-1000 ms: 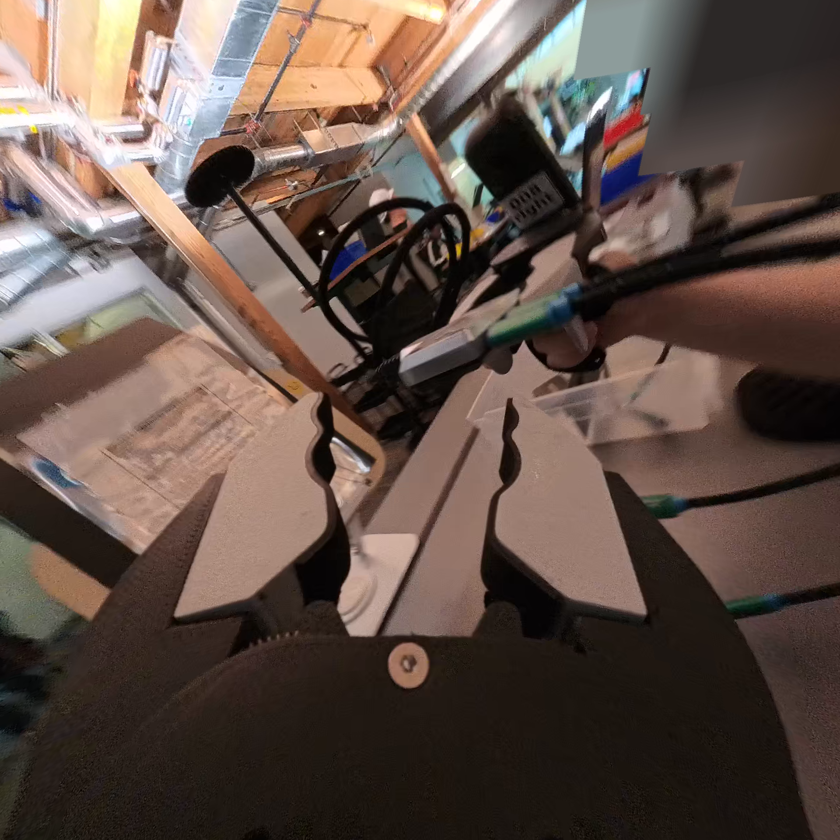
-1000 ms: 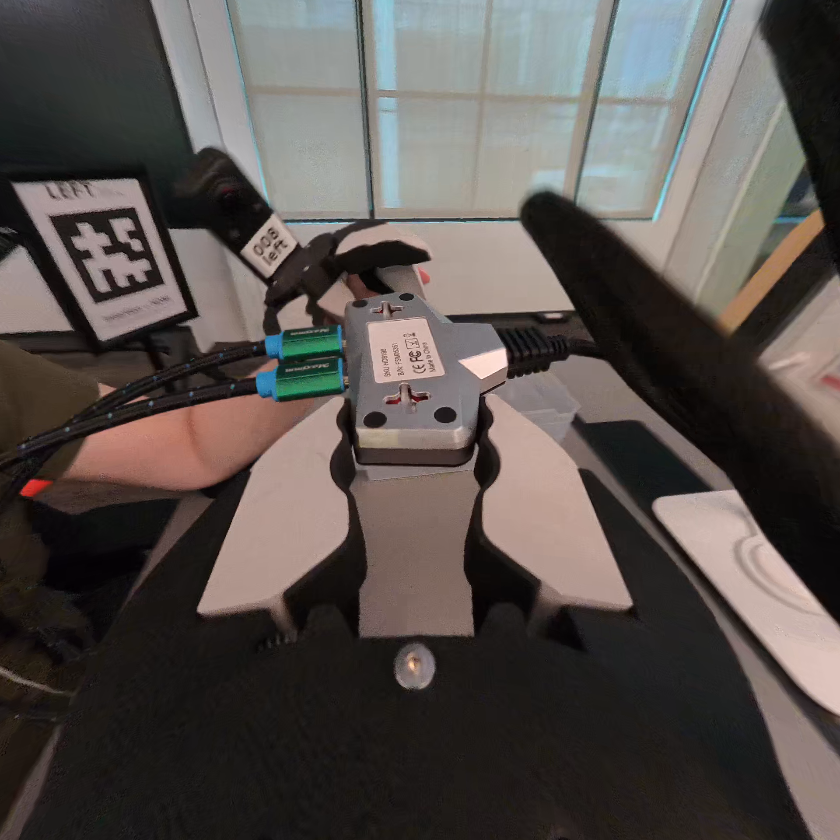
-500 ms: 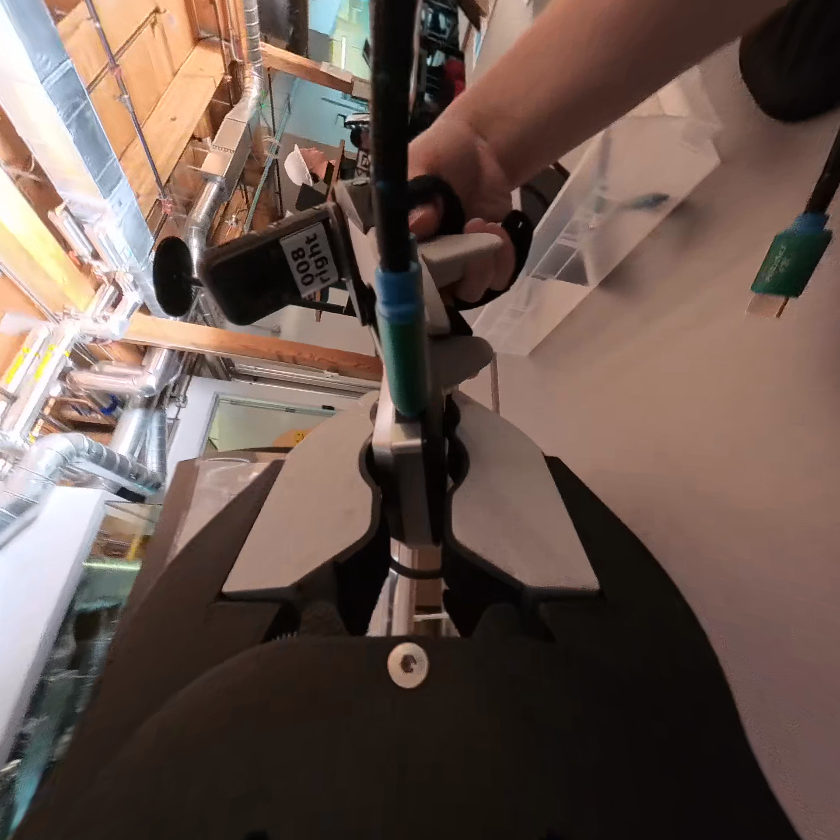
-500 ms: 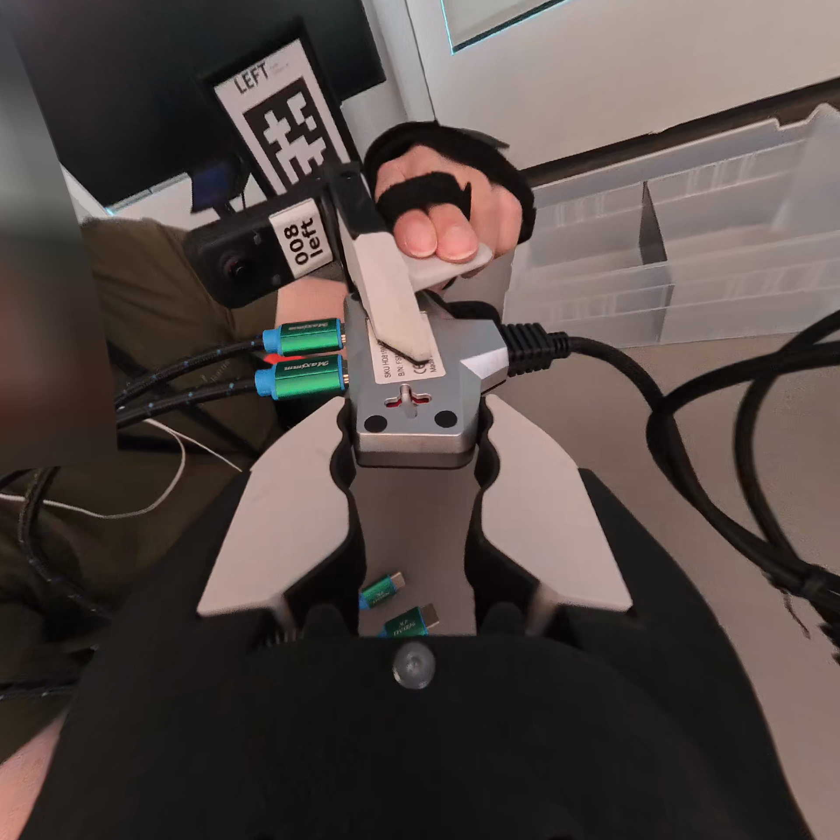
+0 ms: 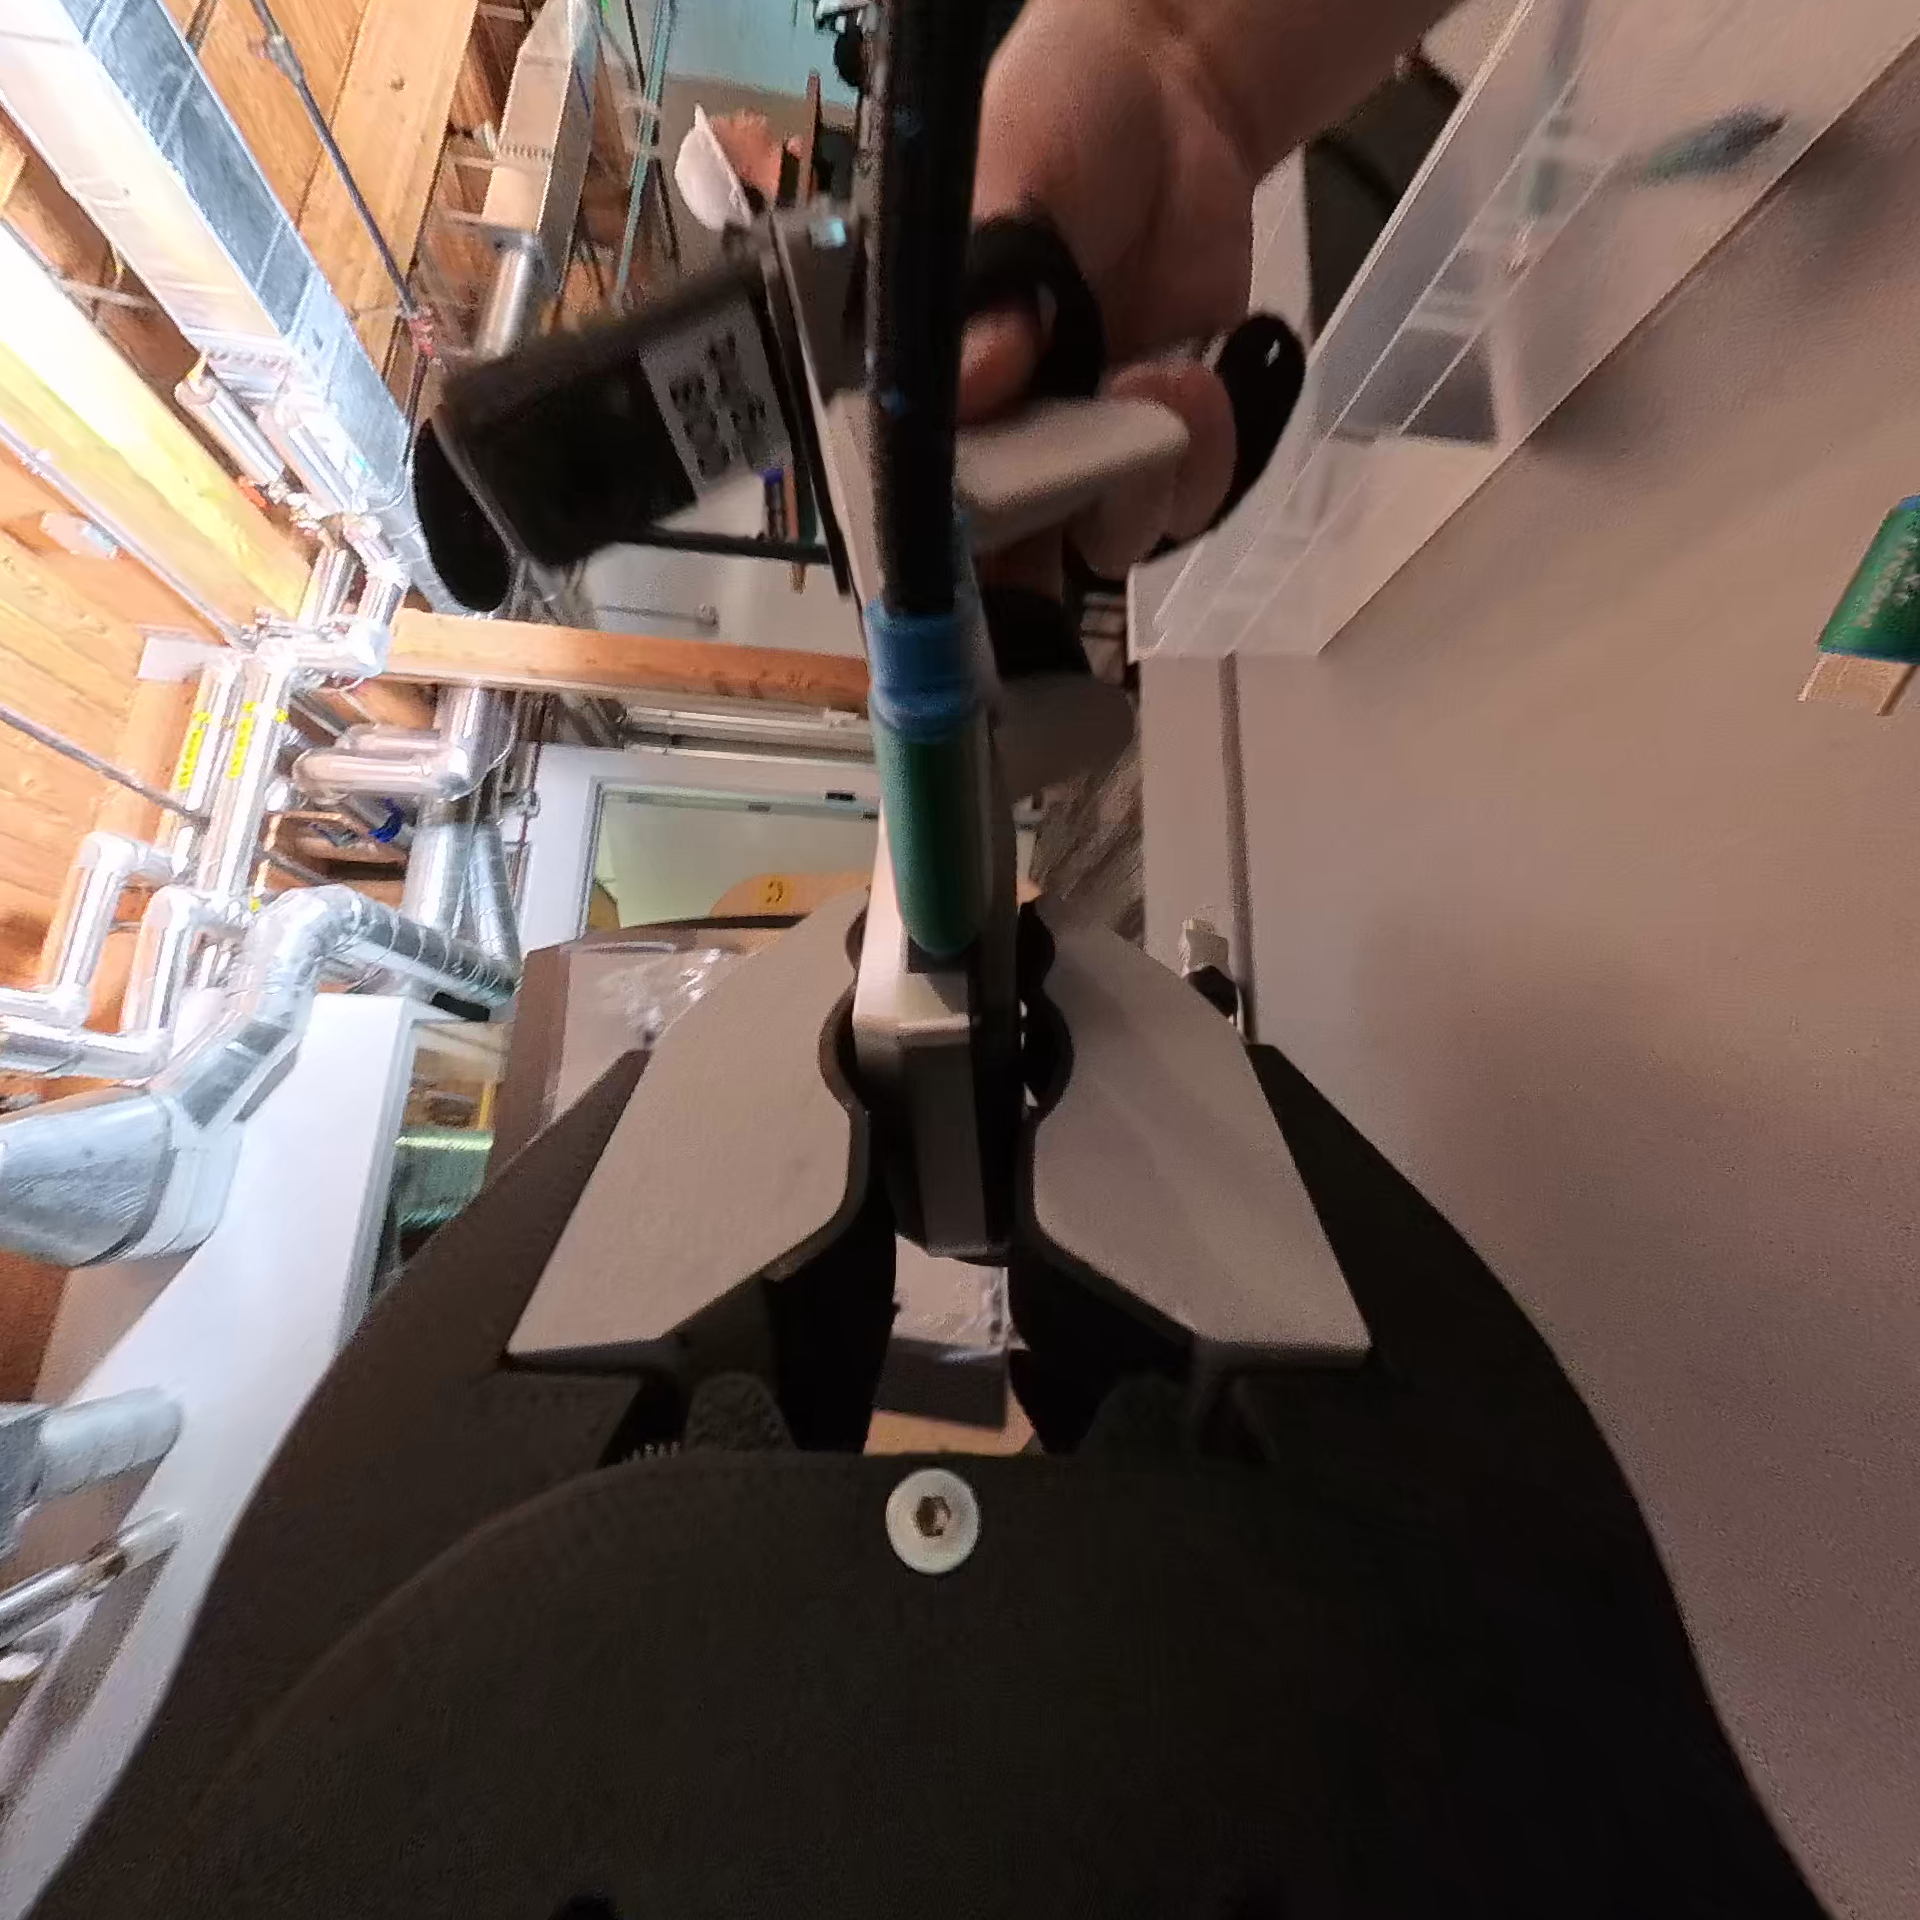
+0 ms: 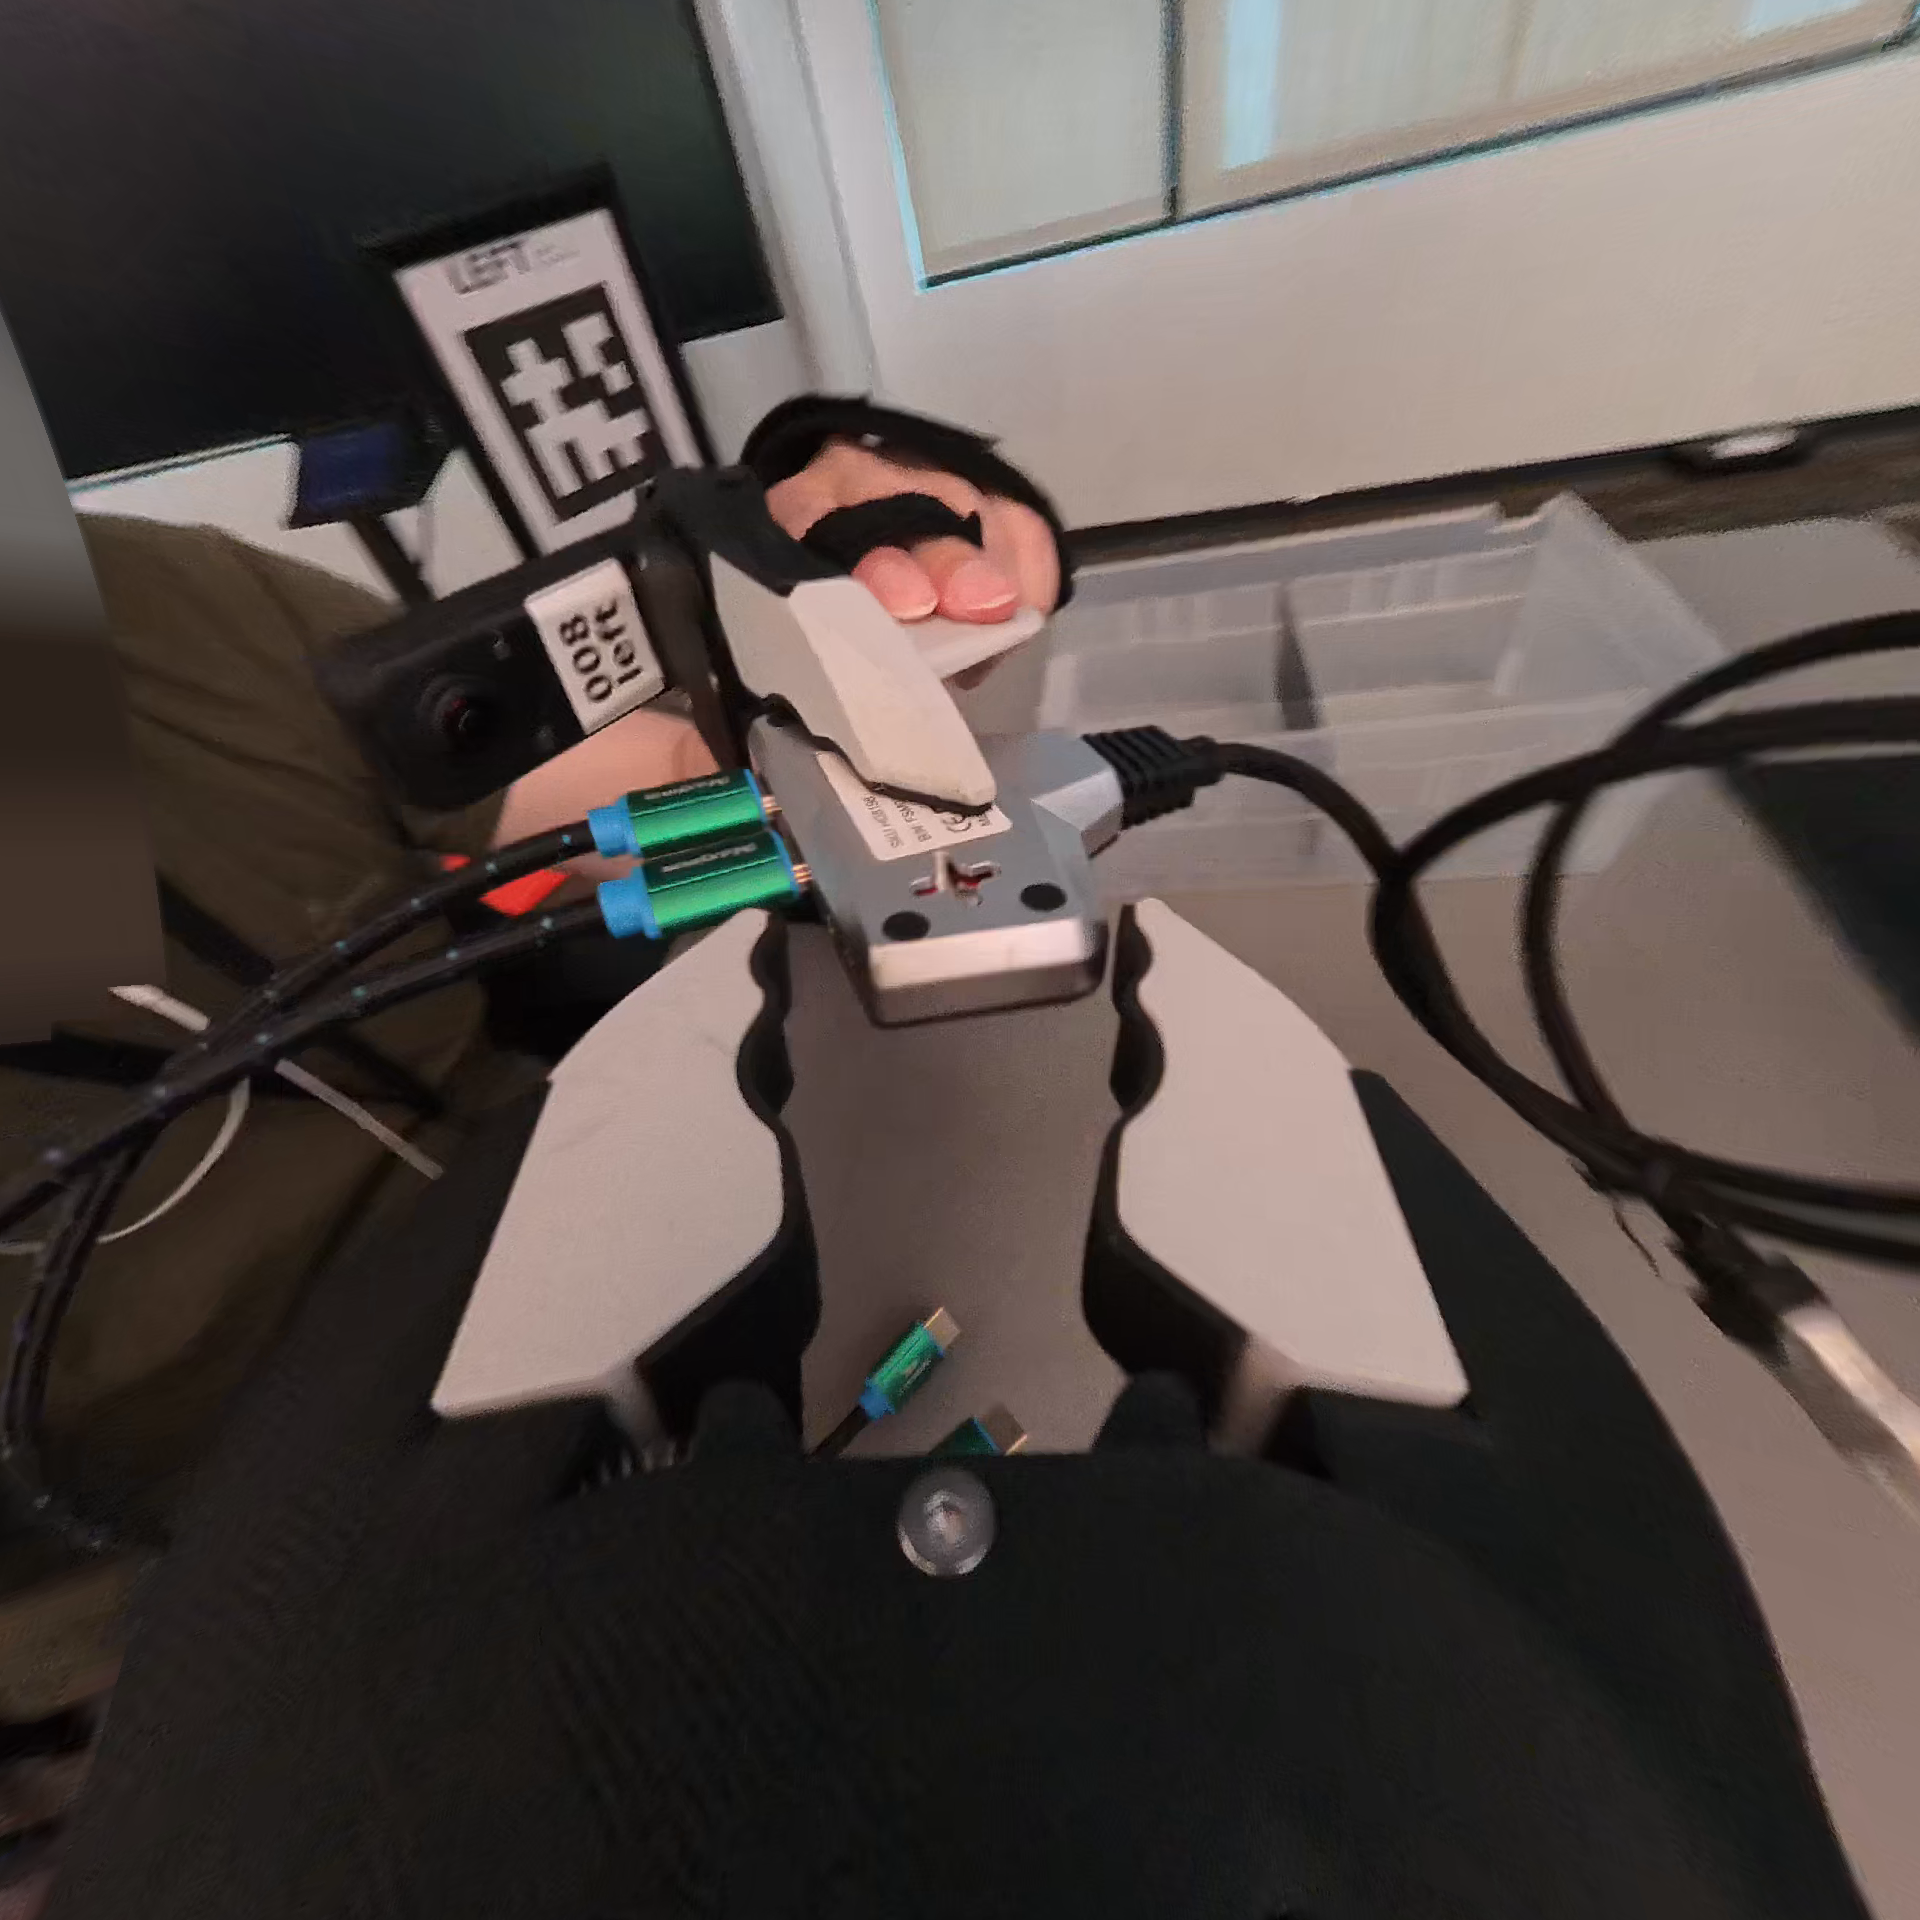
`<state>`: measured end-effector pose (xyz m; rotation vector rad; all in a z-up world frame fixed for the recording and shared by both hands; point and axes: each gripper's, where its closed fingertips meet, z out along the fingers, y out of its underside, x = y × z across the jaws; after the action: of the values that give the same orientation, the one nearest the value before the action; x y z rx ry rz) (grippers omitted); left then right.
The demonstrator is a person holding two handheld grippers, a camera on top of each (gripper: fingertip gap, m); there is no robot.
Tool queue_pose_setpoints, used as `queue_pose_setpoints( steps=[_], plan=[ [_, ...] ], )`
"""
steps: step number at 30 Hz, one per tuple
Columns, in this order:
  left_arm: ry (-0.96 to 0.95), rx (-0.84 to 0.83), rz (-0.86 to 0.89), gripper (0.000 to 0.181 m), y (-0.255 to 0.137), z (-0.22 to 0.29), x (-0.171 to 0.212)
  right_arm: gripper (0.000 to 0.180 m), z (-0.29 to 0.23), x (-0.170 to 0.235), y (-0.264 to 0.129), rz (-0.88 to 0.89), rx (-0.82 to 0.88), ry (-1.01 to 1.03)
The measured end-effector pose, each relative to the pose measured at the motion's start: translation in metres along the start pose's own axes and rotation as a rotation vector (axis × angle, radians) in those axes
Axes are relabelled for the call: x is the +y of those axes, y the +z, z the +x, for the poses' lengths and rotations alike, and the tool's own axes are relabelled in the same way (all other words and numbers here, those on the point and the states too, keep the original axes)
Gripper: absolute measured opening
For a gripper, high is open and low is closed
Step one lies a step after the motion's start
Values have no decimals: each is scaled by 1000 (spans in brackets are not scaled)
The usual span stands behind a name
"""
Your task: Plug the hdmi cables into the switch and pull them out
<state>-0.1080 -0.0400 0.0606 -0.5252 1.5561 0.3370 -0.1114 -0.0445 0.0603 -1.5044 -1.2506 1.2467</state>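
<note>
The grey HDMI switch (image 6: pixel 966 894) is held off the table by my left gripper (image 5: pixel 940 997), which is shut on its flat faces; the switch shows edge-on in the left wrist view (image 5: pixel 920 1101). One of the left gripper's fingers (image 6: pixel 873 707) lies across the switch's label. Two green HDMI plugs (image 6: pixel 696 847) sit in its left side, and a thick black cable (image 6: pixel 1247 779) leaves its right side. My right gripper (image 6: pixel 945 935) is open, its jaws standing either side of the switch's near end without touching it.
Two loose green HDMI plugs (image 6: pixel 914 1371) lie on the grey table (image 6: pixel 1299 935) under my right gripper; one shows in the left wrist view (image 5: pixel 1881 613). A clear compartment bin (image 6: pixel 1403 644) stands behind. Black cable loops (image 6: pixel 1558 1039) lie at the right.
My left gripper came in, turned and shut on the switch. My right gripper then let go of the switch and opened, backing off slightly.
</note>
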Motion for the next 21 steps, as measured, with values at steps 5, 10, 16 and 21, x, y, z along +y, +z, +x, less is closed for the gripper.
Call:
queue_pose_setpoints(
  steps=[5,10,16,21],
  plan=[
    [32,-79,-168,22,-4,-19,41,59,27,-56,-71,184,489,-164],
    [12,-151,-345,23,-12,-36,88,40,-51,-128,-104,391,797,-396],
    [-28,-213,-459,23,-23,-50,118,26,-62,-100,-10,130,760,-418],
    [-5,-214,-476,23,-19,-47,117,25,-2,-54,24,-76,809,-332]
  ],
)
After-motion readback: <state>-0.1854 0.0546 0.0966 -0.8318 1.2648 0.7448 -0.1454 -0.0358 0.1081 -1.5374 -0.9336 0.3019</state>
